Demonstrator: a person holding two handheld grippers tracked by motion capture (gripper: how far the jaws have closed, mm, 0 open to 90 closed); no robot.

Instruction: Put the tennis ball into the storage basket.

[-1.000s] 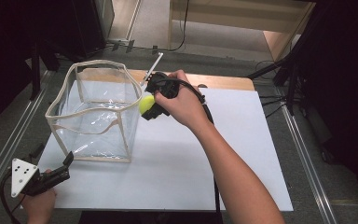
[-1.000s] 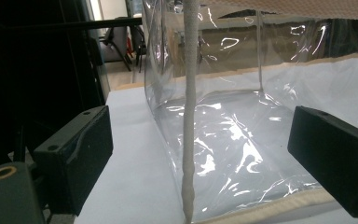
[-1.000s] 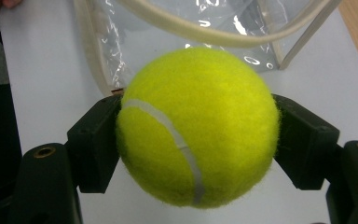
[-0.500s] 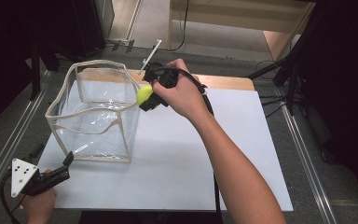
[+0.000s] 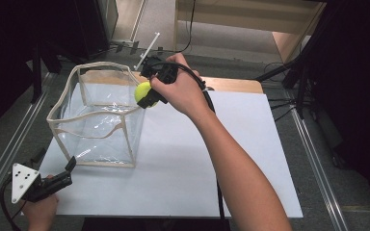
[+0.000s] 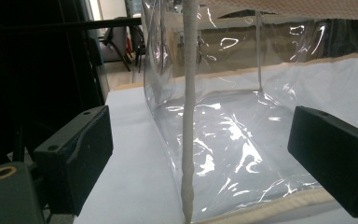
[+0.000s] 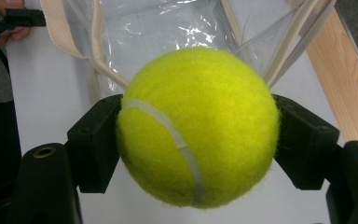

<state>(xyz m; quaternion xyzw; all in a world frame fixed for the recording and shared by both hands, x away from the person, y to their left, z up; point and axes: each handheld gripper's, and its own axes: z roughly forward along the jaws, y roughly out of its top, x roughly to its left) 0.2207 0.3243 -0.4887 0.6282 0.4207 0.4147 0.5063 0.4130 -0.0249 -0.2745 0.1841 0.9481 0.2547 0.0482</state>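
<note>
Transport step, judging from the high view: the right tool (image 5: 147,96) carries a fuzzy yellow-green tennis ball (image 5: 142,91) at the rim of a clear plastic bin with cream piping (image 5: 96,136) on the white counter (image 5: 212,163). Left tool view: its tool (image 6: 200,154) stands released before the bin's corner. Right tool view: jaws clench the ball (image 7: 198,126); next comes moving over the opening and releasing.

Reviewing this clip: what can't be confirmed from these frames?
- Tennis ball, high view: mostly hidden by the right gripper and hand; whether it has cleared the clear bin's rim is unclear.
- Bin's top rim, left gripper view: cut off by the upper edge.
- Left gripper, high view: jaw gap too small to judge.
</note>
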